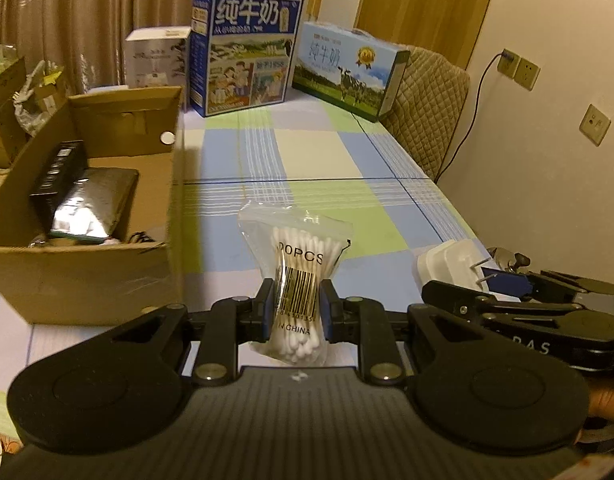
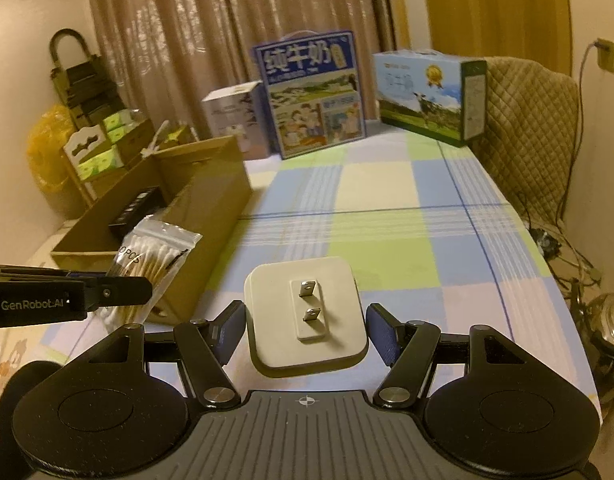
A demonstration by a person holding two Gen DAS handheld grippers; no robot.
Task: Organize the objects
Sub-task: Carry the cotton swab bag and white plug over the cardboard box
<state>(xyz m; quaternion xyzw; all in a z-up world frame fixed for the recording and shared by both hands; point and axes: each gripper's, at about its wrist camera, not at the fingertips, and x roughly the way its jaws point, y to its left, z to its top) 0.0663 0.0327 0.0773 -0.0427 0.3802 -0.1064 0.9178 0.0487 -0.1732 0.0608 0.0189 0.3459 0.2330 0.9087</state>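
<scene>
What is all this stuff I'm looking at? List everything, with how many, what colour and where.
cotton swab bag: one, clear with white swabs, held up between the left gripper's fingers
plug adapter: one, white with two metal prongs, between the right gripper's fingers
cardboard box: one, brown, open, left side of the table
dark packages: two, black, inside the cardboard box
milk cartons: two, blue, far end of the table
small white box: one, beside the taller milk carton
tablecloth: one, blue, green and cream checks
quilted chair cover: one, tan, right of the table
curtain: beige, behind
left gripper: one, black, shut on the bag
right gripper: one, black, around the adapter
</scene>
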